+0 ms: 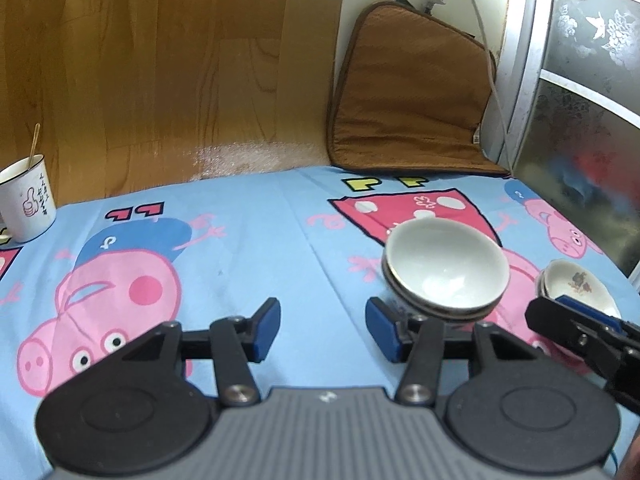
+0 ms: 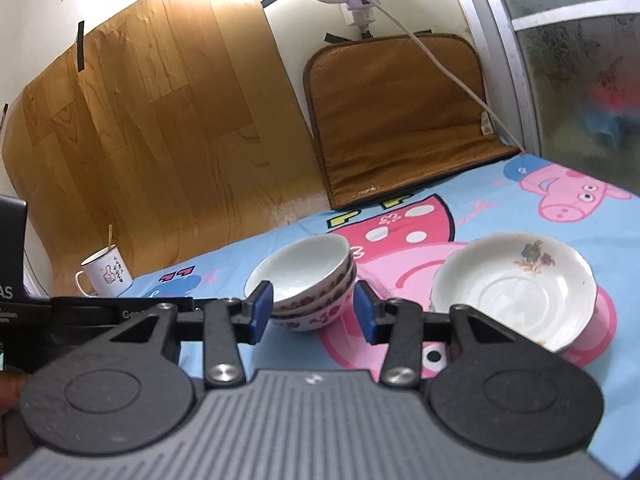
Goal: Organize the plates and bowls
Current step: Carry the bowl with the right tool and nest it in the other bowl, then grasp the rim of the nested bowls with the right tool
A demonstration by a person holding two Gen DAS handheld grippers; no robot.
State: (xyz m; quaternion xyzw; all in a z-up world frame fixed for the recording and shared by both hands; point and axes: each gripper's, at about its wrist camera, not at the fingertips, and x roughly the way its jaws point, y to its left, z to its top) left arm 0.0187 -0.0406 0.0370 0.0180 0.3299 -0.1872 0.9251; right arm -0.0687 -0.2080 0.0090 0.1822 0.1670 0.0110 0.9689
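Note:
A stack of white bowls [image 1: 444, 270] with floral outsides stands on the cartoon-print cloth [image 1: 248, 216]. It also shows in the right wrist view [image 2: 308, 276]. A stack of white plates with a flower motif [image 2: 516, 284] sits to its right, seen in the left wrist view too [image 1: 576, 288]. My left gripper [image 1: 322, 330] is open and empty, just left of the bowls. My right gripper [image 2: 314, 312] is open, its fingers on either side of the bowl stack's base. The right gripper appears at the right edge of the left wrist view [image 1: 580, 328].
A white mug [image 1: 26, 204] with a stick in it stands at the far left of the cloth, also in the right wrist view [image 2: 105, 274]. A brown cushion [image 1: 412, 96] leans on the back wall. A wood-pattern sheet [image 1: 168, 64] covers the wall behind.

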